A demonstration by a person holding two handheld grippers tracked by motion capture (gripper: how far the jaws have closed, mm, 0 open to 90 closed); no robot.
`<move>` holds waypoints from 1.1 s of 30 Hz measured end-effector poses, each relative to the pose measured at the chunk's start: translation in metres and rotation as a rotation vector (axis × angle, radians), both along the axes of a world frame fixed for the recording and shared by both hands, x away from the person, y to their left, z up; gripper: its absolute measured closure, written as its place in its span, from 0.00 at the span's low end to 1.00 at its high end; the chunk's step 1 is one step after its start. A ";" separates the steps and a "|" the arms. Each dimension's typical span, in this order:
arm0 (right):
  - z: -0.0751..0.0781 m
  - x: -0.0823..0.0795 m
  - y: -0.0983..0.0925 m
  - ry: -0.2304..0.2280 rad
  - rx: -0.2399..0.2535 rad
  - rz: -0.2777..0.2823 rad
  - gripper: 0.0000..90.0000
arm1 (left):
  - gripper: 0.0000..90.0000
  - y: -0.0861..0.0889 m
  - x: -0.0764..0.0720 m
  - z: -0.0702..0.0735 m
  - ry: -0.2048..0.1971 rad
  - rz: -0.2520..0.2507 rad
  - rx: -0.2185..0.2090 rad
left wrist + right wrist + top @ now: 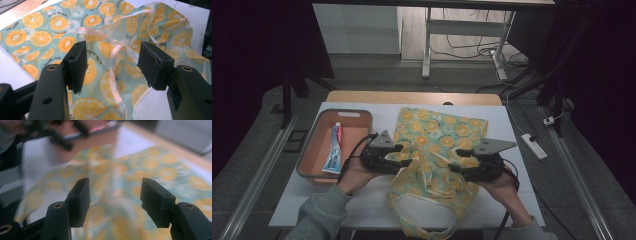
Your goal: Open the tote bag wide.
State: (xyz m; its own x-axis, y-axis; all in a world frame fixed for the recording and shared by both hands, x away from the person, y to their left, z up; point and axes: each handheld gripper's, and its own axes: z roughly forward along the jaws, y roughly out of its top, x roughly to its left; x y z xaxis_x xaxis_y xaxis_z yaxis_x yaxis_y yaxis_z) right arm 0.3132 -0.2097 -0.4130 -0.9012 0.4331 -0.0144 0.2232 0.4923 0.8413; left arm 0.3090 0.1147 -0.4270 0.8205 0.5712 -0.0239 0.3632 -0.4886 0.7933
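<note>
One cloth bag (437, 150), printed with orange and kiwi slices on a pale green ground, is laid on the white table (522, 200), right of one orange tray (314, 150). The bag's far part is spread flat; its near part is rumpled and reaches the table's near edge. Pale ribbon handles (117, 53) are seen looping over the crumpled fabric, and one loop is hung over the near edge.

Two grippers are held over the bag's middle. The left gripper (112, 65) is positioned at the bag's left edge, just beside the tray; its two jaws are spread apart, with fabric and ribbon seen beyond the gap and nothing pinched. The right gripper (113, 200) is held over the bag's right side; its two jaws are likewise released, with only blurred fabric seen past them.

One toothpaste tube (334, 149) is contained in the tray, laid lengthwise.
</note>
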 end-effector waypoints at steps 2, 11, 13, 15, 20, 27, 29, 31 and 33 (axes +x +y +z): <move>-0.008 -0.006 0.013 0.030 -0.034 0.050 0.47 | 0.47 0.000 -0.001 -0.001 -0.001 0.000 0.000; -0.067 -0.011 0.047 0.131 -0.211 0.133 0.48 | 0.47 -0.003 -0.008 -0.001 0.005 -0.031 0.001; -0.078 -0.009 0.051 0.144 -0.250 0.130 0.49 | 0.47 -0.004 -0.011 0.000 0.006 -0.044 0.000; -0.087 -0.005 0.055 0.149 -0.285 0.126 0.50 | 0.47 -0.006 -0.015 0.000 0.010 -0.061 0.001; -0.100 0.004 0.059 0.179 -0.356 0.095 0.73 | 0.47 -0.018 -0.026 -0.002 0.011 -0.119 0.034; -0.073 0.012 0.046 0.125 -0.277 0.014 0.96 | 0.47 -0.053 -0.032 -0.028 0.087 -0.215 0.091; -0.058 0.018 0.038 0.097 -0.221 -0.011 0.96 | 0.47 -0.064 -0.033 -0.037 0.089 -0.234 0.136; -0.045 0.024 0.033 0.064 -0.184 -0.037 0.96 | 0.46 -0.072 -0.033 -0.044 0.093 -0.245 0.159; -0.035 0.032 0.031 0.043 -0.153 -0.058 0.96 | 0.46 -0.079 -0.030 -0.050 0.105 -0.240 0.158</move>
